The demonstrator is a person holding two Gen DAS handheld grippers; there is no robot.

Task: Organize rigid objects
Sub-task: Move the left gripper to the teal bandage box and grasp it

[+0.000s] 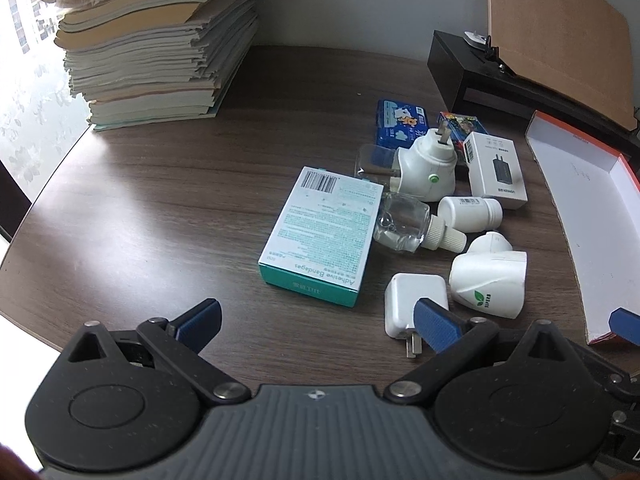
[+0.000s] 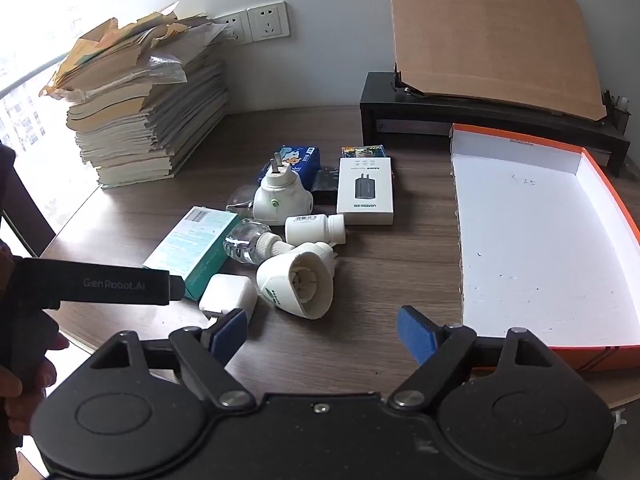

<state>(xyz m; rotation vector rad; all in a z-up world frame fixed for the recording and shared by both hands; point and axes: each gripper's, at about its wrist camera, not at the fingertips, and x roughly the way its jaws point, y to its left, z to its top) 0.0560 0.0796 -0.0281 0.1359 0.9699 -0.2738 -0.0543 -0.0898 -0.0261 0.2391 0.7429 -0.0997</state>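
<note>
Both grippers hanging wide open over the table [image 1: 160, 208], nothing between jaws: left gripper [image 1: 316, 320], right gripper [image 2: 320, 334]. White charger [image 1: 414, 304] lying just ahead of left gripper's right pad, leaf-logo plug [image 1: 488, 280] beside it. Further out: bandage box [image 1: 324, 236], clear bottle [image 1: 404, 224], white bottle [image 1: 470, 214], charger box [image 1: 496, 170], another plug [image 1: 428, 164] in one loose cluster. Orange tray [image 2: 536, 248] sitting to the right, looking empty. Paper stack [image 1: 156, 48] at back left
</note>
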